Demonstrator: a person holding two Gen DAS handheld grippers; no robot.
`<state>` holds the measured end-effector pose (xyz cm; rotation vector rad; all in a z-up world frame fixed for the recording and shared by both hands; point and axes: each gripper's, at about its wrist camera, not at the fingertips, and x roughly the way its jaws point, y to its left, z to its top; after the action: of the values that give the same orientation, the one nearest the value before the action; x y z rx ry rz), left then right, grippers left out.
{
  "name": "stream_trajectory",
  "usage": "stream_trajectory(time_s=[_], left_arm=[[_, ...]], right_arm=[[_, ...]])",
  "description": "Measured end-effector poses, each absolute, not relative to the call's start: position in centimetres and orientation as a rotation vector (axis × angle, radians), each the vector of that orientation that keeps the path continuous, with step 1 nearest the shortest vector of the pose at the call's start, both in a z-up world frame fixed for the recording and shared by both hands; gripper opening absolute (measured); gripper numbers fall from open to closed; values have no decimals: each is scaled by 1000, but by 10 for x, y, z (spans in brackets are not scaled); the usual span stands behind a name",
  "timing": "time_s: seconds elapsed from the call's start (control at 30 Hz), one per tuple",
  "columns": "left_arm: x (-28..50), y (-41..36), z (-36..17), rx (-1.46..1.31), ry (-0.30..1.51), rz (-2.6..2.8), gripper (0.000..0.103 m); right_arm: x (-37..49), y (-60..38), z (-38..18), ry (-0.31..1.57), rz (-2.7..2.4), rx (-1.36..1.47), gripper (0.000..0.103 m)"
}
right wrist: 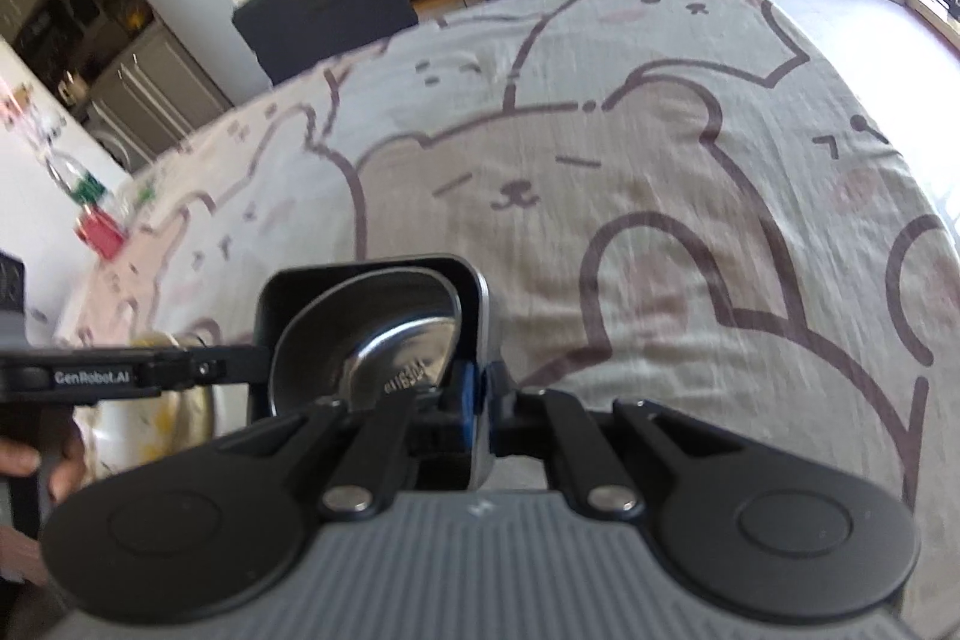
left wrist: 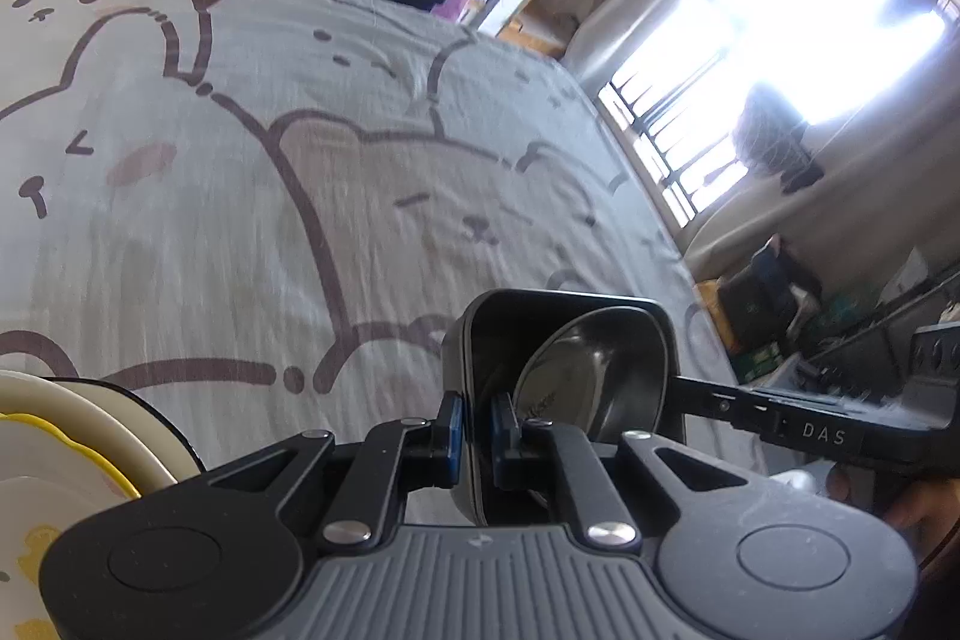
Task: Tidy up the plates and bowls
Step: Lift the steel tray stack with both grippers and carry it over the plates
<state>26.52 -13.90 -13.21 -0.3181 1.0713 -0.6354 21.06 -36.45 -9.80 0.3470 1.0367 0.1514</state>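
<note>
A table draped in a pale cloth printed with cartoon bears filled most of both views, and two dark chair backs stood at its far edge, along the top of each frame. A bright barred window took the upper right of the left wrist view.

One black square bowl with rounded corners hung low in the centre of both views, tilted so that its inside faced the cameras, and one round steel bowl lay nested inside it. The left gripper had its jaws drawn narrow, pinching the near wall of the black bowl between two blue pads. The right gripper pinched the opposite wall the same way, its jaws nearly shut on the thin rim. Each gripper also showed in the other's view as a black arm reaching in from the side to the bowl's wall, with part of a hand below it.

At the lower left of the left wrist view sat a stack of pale plates, one with a yellow wavy edge; how many were in the stack could not be told. In the right wrist view the same crockery was a blur at the left edge.
</note>
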Motion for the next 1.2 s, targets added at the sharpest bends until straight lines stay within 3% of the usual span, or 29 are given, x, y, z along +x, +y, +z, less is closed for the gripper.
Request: stream_trajectory(time_s=[0.73,1.2], left_arm=[[223,-14,-66,-523,830,-595,10],[196,51,-67,-587,790,-547,10]], right_arm=[[201,-306,-48,859,299,523,5],[198,-245,-57,848,330,583,5]])
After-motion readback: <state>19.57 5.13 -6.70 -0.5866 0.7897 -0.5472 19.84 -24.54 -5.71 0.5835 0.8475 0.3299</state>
